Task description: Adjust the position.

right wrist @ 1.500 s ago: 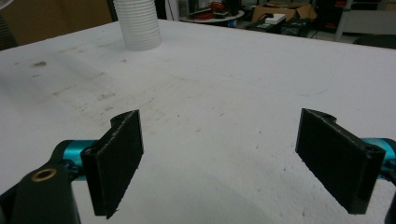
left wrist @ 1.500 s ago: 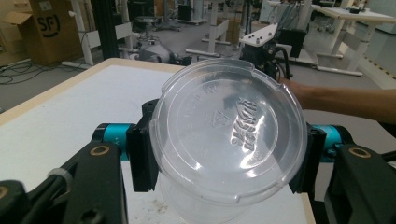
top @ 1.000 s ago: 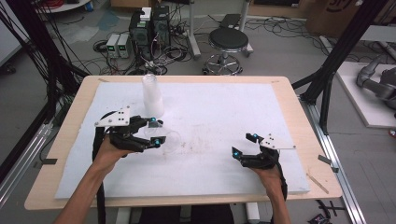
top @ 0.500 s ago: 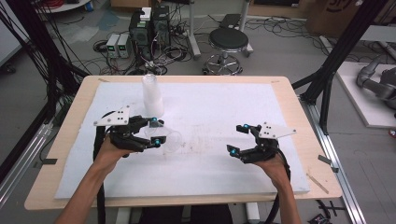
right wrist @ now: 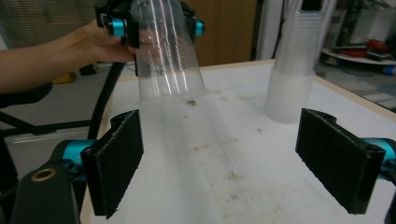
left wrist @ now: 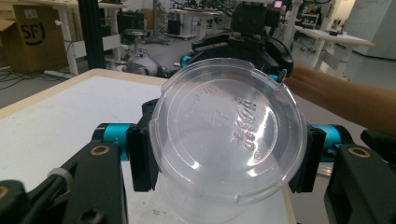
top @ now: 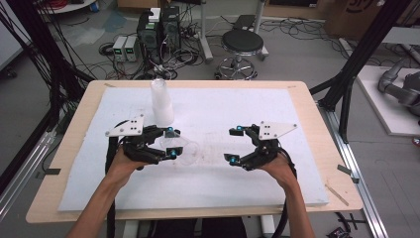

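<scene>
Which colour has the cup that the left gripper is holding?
The cup is clear, colourless plastic; the left gripper view shows it best.

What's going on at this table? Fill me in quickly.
A person works at a white-topped table with a handheld gripper in each hand. The left gripper has its jaws shut on a clear plastic cup, held tilted with its base toward that gripper's camera. The right gripper is open and empty, its jaws spread wide and aimed toward the cup. A stack of clear cups stands upright farther back on the table.
</scene>
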